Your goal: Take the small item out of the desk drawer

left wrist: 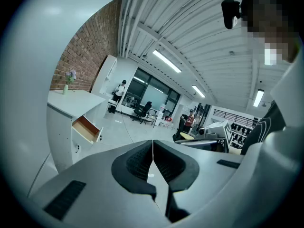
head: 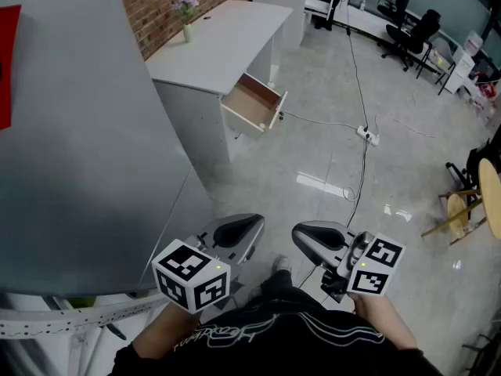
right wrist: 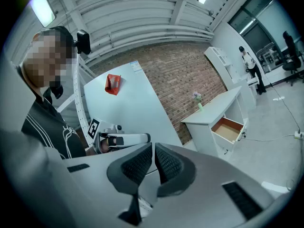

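Head view: both grippers are held close to the person's torso, side by side and apart, pointing slightly below level across the floor. The left hand (head: 166,319) and right hand (head: 374,304) grip from behind the marker cubes. Left gripper (head: 237,230): pads closed against each other, nothing between them. Right gripper (head: 317,238): jaws drawn together, likewise empty. White desk (head: 227,37) stands well ahead beside the brick wall, a flower vase (head: 186,16) on its top. Its drawer (head: 252,104) is pulled out, showing a wooden interior. The small item cannot be made out inside at this range.
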A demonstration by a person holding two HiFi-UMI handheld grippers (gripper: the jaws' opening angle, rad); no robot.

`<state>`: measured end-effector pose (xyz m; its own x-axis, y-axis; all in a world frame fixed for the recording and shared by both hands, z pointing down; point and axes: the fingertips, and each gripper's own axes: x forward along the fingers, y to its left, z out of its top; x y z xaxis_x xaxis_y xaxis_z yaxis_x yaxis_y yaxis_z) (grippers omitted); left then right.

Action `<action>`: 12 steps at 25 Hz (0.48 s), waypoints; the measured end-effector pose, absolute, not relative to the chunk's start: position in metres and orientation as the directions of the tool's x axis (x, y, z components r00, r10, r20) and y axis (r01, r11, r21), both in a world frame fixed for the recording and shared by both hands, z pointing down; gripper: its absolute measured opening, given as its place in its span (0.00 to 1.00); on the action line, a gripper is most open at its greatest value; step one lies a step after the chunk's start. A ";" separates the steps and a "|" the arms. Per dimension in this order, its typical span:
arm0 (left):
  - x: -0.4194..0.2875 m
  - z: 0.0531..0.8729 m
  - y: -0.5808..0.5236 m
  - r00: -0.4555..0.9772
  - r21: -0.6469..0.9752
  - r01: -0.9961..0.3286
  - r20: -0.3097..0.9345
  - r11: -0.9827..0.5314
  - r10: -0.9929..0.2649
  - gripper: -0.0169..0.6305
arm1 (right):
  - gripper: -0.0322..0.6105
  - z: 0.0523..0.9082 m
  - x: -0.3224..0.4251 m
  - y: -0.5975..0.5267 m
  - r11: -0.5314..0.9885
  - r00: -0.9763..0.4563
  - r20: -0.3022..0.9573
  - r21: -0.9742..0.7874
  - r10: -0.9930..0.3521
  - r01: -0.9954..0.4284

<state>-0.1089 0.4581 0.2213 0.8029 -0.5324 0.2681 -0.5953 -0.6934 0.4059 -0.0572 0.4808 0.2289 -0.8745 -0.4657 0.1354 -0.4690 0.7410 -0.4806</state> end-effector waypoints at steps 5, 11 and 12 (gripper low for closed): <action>-0.108 0.216 0.459 0.805 0.398 -0.593 0.265 -0.700 -0.531 0.06 | 0.13 0.222 -0.057 0.479 0.749 -0.875 0.131 -0.468 -0.466 -0.469; -0.110 0.214 0.455 0.802 0.387 -0.597 0.264 -0.703 -0.536 0.06 | 0.13 0.222 -0.057 0.473 0.743 -0.866 0.130 -0.462 -0.482 -0.483; -0.110 0.214 0.455 0.802 0.386 -0.598 0.264 -0.703 -0.536 0.06 | 0.13 0.222 -0.058 0.473 0.742 -0.866 0.131 -0.464 -0.483 -0.484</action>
